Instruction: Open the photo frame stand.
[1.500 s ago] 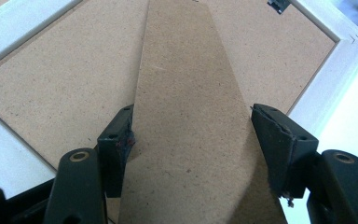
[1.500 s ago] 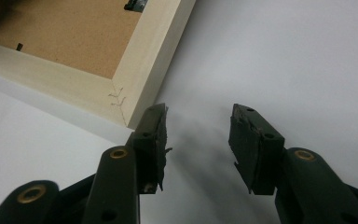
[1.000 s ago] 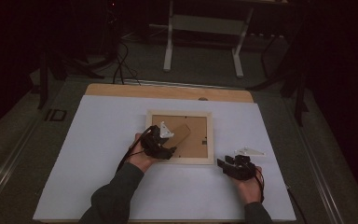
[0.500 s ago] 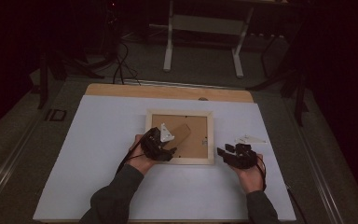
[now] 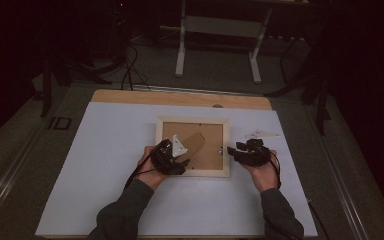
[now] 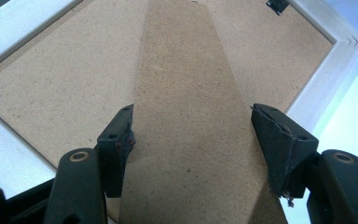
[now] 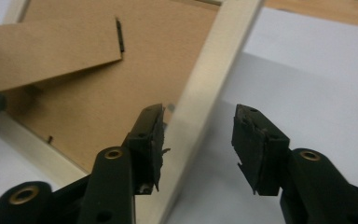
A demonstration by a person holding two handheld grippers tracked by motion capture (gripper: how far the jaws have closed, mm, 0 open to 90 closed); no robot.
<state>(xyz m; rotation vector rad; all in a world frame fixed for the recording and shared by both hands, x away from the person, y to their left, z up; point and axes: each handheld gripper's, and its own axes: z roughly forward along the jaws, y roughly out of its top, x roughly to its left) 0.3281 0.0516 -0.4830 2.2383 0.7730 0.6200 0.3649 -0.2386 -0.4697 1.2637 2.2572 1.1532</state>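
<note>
Fibreboard stand (image 6: 191, 116), base behind left tool (image 6: 191, 135)

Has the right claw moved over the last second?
Yes. The right claw has travelled up the high view and leftward to the picture frame's right rail, its jaws opening; the rail stands between them, ungripped.

A dim room surrounds a wooden table (image 5: 130, 96) covered by a white sheet (image 5: 100, 165); beyond it, a white metal stand (image 5: 219, 42) rises from dark floor (image 5: 80, 80); cables (image 5: 130, 70) trail nearby.
</note>
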